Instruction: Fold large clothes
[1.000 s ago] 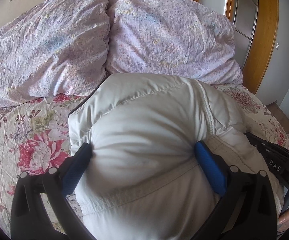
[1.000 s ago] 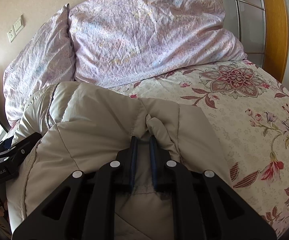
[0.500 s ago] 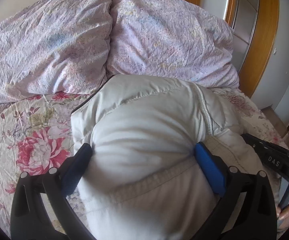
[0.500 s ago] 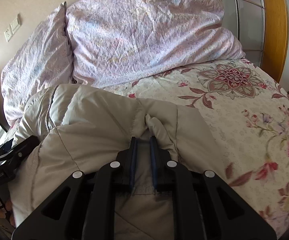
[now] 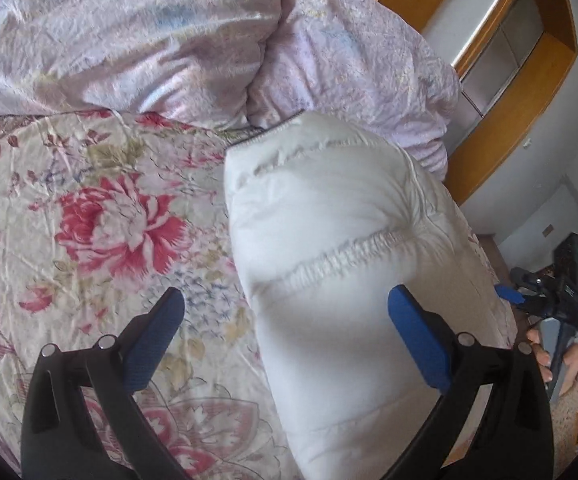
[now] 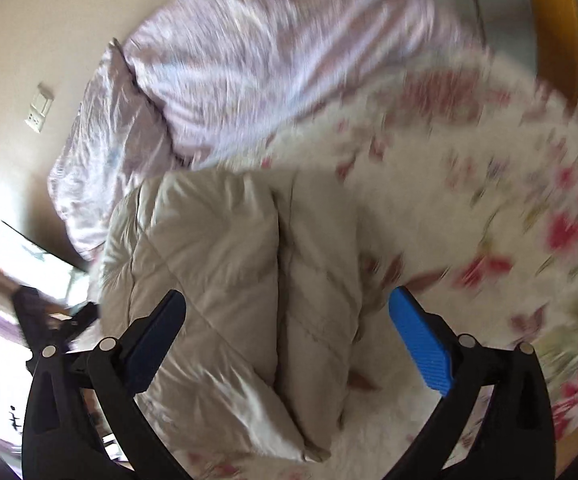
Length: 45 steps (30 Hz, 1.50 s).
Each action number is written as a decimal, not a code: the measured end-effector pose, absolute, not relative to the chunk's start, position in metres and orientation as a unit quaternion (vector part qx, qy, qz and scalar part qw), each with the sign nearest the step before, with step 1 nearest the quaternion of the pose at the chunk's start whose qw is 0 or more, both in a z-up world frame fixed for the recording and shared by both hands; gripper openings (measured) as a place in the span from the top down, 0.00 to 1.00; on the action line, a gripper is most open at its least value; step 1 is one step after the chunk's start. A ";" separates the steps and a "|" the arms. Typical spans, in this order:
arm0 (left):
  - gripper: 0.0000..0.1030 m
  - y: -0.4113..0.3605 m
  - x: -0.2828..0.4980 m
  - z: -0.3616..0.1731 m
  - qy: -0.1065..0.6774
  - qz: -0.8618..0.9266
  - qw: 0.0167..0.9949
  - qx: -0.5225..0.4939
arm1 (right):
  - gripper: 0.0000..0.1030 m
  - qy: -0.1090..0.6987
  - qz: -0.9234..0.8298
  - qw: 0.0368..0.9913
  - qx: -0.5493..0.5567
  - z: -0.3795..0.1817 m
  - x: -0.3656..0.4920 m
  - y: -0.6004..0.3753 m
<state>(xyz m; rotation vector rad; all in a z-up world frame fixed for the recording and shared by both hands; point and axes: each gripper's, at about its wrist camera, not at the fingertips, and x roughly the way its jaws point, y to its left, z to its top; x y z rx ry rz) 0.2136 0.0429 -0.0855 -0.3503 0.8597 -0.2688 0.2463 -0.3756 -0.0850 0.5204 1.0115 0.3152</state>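
- We are letting go of the puffy off-white quilted down jacket [image 5: 329, 240], which is lying folded into a thick bundle on the floral-printed bed [image 5: 89, 208], its far end just in front of the two crumpled lilac pillows [image 5: 169, 32].
- We are holding the left claw [image 5: 285, 320] spread wide; its right blue pad is lying against the jacket's side while the left pad is standing clear over the bedspread, so it is gripping nothing.
- We are opening the jaws of the right claw [image 6: 287, 320]; the folded jacket [image 6: 241, 280] is sitting between them, but neither pad is pressing on it.
- To finish this release well, we judge that both claws should be drawing straight back off the bundle, without snagging the stitched seam [image 5: 349, 248].
- We are watching whether the puffy layers spring apart; if so, pressing the top flat seems the sensible follow-up.
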 end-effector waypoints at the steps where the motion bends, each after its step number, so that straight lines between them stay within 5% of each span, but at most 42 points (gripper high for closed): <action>1: 0.02 0.041 0.213 -0.087 0.417 -0.136 0.883 -0.170 | 0.01 0.490 0.154 0.820 0.254 -0.091 0.251 -0.376; 20: 0.02 0.033 0.221 -0.104 0.436 -0.194 0.856 -0.198 | 0.01 0.592 0.278 0.675 0.342 -0.154 0.301 -0.345; 45: 0.03 0.030 0.237 -0.129 0.445 -0.226 0.813 -0.301 | 0.01 0.572 0.336 0.673 0.326 -0.164 0.301 -0.332</action>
